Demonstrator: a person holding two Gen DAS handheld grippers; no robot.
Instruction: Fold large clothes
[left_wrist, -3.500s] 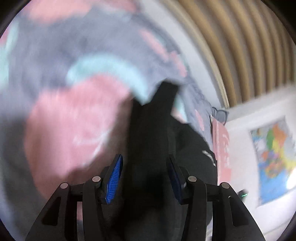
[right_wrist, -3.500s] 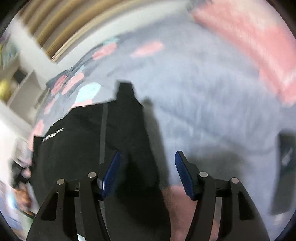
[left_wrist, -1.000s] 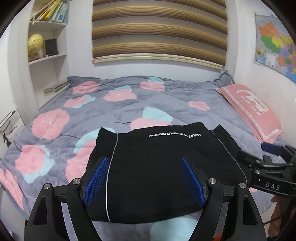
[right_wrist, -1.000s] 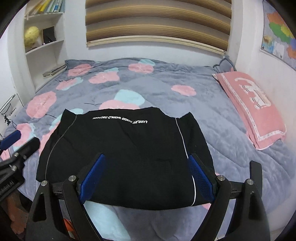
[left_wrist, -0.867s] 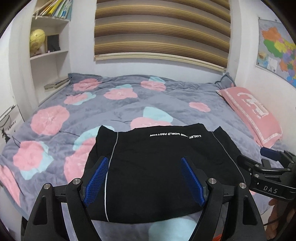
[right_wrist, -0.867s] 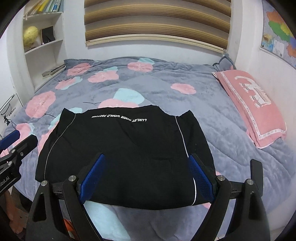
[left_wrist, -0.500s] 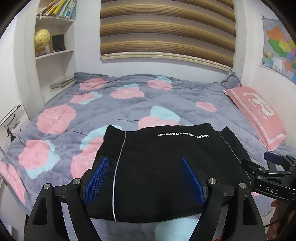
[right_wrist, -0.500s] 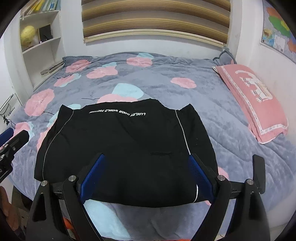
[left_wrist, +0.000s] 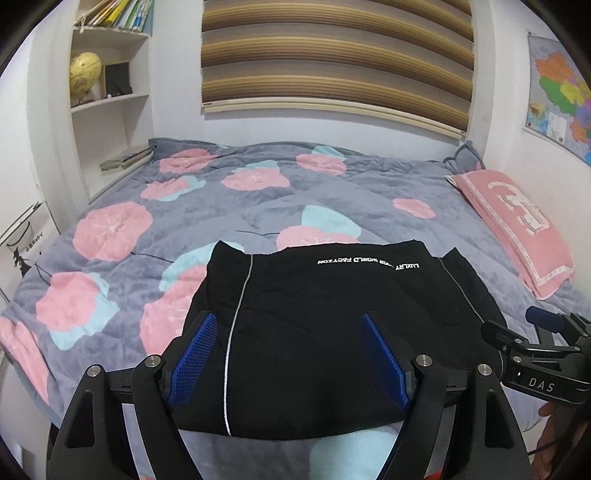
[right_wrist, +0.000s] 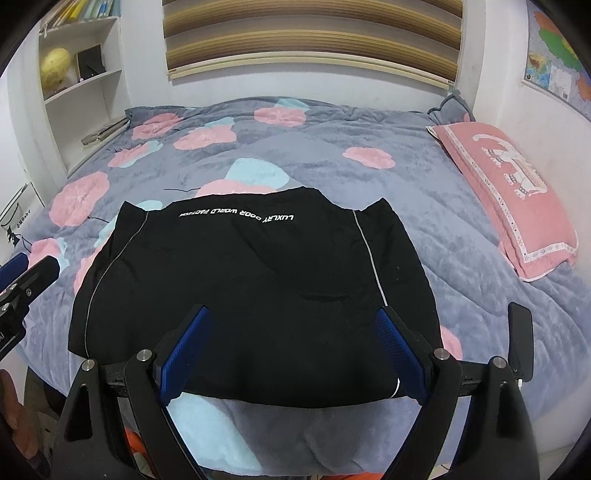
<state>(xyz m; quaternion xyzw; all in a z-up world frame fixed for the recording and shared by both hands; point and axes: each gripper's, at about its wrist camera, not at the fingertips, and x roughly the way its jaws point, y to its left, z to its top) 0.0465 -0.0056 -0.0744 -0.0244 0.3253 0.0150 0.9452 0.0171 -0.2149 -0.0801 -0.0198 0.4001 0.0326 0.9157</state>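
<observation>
A black garment (left_wrist: 325, 332) with white piping and white lettering lies folded flat in a rough square at the near edge of the bed (left_wrist: 258, 206); it also shows in the right wrist view (right_wrist: 255, 291). My left gripper (left_wrist: 291, 354) is open and empty, held back above the garment's near left part. My right gripper (right_wrist: 291, 350) is open and empty above its near edge. Each gripper shows at the side of the other's view: the right one (left_wrist: 535, 354) and the left one (right_wrist: 22, 284).
The bed has a grey quilt with pink and light blue flowers (right_wrist: 388, 184). A pink pillow (right_wrist: 509, 195) lies at the right by the wall. White shelves with a globe (left_wrist: 85, 70) and books stand at the left. A striped blind covers the window behind.
3.5 s ago both grippers were close over the black cloth. Now both are open and drawn back, with the garment lying folded. In the last second the views have shifted only slightly.
</observation>
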